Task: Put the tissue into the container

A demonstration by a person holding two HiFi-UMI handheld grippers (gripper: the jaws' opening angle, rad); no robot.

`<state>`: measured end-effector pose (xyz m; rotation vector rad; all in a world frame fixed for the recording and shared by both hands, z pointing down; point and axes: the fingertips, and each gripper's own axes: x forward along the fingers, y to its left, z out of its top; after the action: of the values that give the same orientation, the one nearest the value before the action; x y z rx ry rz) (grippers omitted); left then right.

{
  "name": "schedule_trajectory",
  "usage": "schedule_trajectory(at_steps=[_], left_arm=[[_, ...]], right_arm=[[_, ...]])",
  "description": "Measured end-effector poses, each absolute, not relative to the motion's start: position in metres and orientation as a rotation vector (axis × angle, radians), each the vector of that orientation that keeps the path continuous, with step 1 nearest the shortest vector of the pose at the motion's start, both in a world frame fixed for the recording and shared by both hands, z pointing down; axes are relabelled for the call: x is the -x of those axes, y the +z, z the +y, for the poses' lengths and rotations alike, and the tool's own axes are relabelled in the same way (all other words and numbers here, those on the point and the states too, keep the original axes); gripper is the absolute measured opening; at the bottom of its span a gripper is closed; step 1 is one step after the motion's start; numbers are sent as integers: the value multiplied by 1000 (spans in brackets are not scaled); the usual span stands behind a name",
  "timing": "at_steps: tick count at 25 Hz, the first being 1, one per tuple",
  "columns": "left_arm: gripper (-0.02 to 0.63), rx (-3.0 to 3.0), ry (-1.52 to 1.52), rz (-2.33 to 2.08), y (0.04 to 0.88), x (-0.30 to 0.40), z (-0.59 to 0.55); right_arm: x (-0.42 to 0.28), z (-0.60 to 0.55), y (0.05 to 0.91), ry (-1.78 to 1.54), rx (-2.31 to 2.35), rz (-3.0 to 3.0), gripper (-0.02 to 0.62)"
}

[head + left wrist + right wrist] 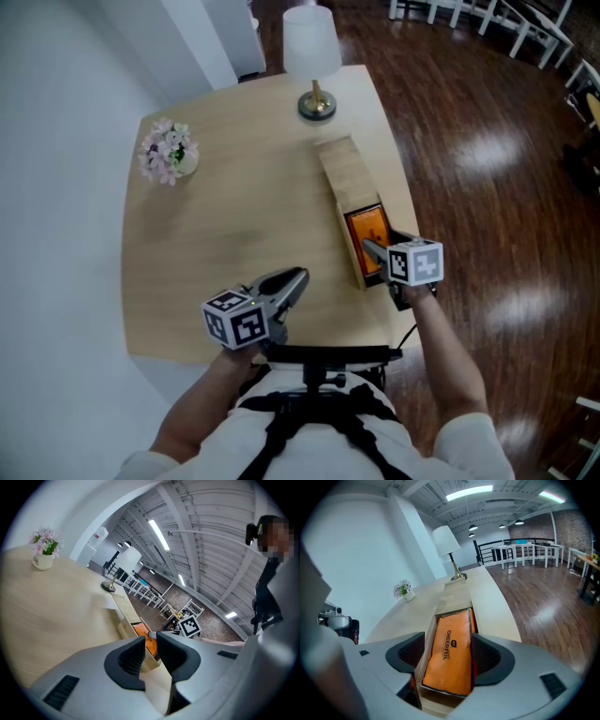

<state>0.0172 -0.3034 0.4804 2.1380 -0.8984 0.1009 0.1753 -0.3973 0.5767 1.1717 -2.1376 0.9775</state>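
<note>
Above container, right gripper tilted down, jaws apart around tissue

free over the bare middle and left of the pale wooden tabletop. blocked along the right by a long narrow light-wood box, lidded over its far half, open near and filled there by a flat orange tissue pack. crowded at that near end by the right gripper, jaws apart astride the open end. barred past the box's far end by a white-shaded brass-footed lamp. blocked far left by a small white pot of pink flowers, at the near edge by the left gripper.
</note>
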Motion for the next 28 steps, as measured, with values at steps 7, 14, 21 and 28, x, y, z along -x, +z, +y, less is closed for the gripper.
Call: schedule_trajectory(at_steps=[7, 14, 21, 28], left_arm=[[69, -2148, 72, -938, 476, -13, -310], [67, -2151, 38, -992, 471, -1, -312], [67, -2178, 24, -999, 457, 15, -292], [67, -2224, 48, -1000, 442, 46, -259]], right_arm=[[-192, -402, 554, 927, -1298, -2177, 314], [-191, -403, 526, 847, -1371, -2245, 264], [-173, -382, 499, 840, -1399, -2290, 232], [-142, -350, 480, 823, -1428, -2307, 224]])
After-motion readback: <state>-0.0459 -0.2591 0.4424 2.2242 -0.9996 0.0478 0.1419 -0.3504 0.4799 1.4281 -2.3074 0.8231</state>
